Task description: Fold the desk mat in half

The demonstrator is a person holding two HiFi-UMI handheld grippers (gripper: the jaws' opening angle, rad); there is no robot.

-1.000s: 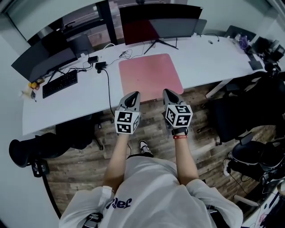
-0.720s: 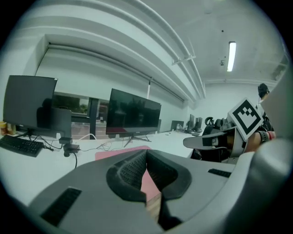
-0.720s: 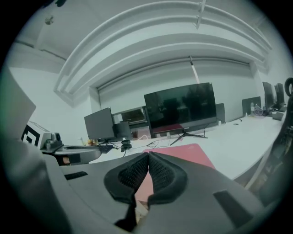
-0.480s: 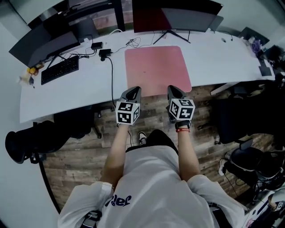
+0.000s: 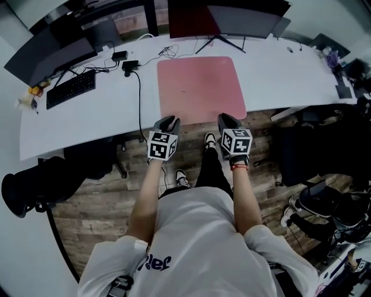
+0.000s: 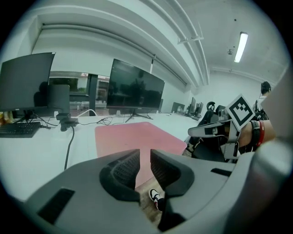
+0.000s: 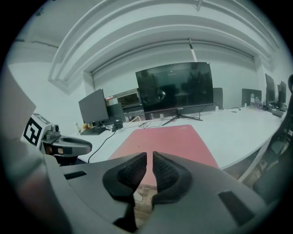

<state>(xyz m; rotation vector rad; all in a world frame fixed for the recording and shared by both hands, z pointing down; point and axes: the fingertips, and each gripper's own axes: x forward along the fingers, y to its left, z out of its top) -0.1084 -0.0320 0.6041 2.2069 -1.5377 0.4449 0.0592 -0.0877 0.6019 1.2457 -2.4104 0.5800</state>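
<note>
Desk mat [image 5: 200,87] | just ahead of left claw [image 5: 166,121], right claw [image 5: 227,119] | both just opening, empty

White desk [image 5: 278,75], pink desk mat [image 5: 200,87] lying flat, black keyboard [image 5: 71,89] at left, monitors [image 5: 226,14] behind

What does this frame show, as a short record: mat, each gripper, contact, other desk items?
mat: pink desk mat, flat and unfolded on the white desk
left gripper: jaws slightly apart, just been opening, nothing between them
right gripper: narrower gap, also just been opening, empty
contact: neither grips the mat; both sit short of its near edge
other: keyboard, monitor, cable
</note>
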